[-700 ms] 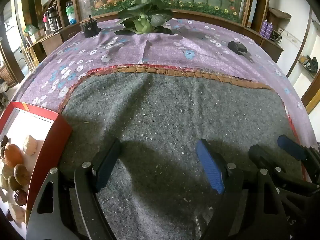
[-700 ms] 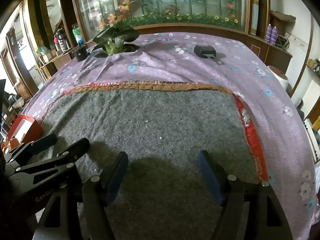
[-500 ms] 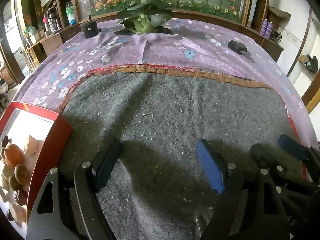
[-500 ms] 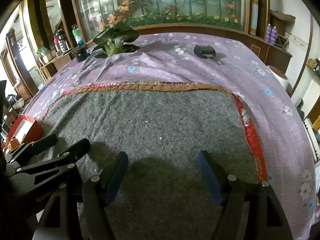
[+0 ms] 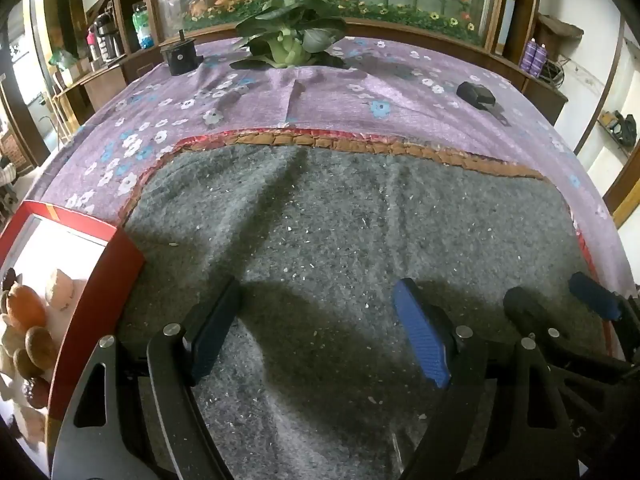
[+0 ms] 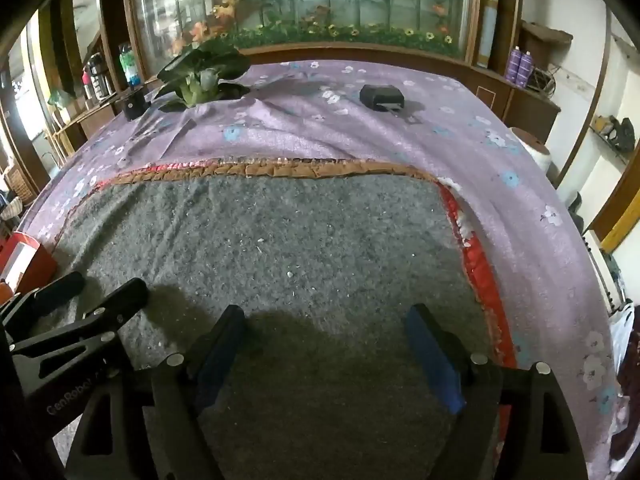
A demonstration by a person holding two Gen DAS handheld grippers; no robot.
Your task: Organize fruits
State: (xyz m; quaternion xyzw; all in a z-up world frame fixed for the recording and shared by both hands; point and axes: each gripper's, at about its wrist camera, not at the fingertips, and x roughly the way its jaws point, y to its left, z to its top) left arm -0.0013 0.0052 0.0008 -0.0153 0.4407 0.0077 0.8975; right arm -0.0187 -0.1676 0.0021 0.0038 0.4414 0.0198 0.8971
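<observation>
A red box [image 5: 100, 280] with a white inside stands at the left edge of the left wrist view. It holds several fruits: an orange one [image 5: 26, 308], brown round ones [image 5: 38, 346], a dark red one [image 5: 36, 392] and a pale piece [image 5: 58, 284]. My left gripper [image 5: 316, 316] hovers open over the grey felt mat [image 5: 340, 232], just right of the box, nothing between its fingers. My right gripper [image 6: 328, 340] stands open and empty over the same mat [image 6: 280, 240]. Each gripper shows at the other view's side: the right gripper [image 5: 556, 300] and the left gripper [image 6: 100, 292]. The box corner [image 6: 24, 260] shows far left.
A purple flowered cloth [image 5: 280, 96] covers the table beyond the mat. On it sit a leafy green plant [image 5: 286, 40], a small black object [image 5: 178, 56] at the back left and a black device [image 5: 476, 94] at the back right. Wooden shelves and a glass case run behind.
</observation>
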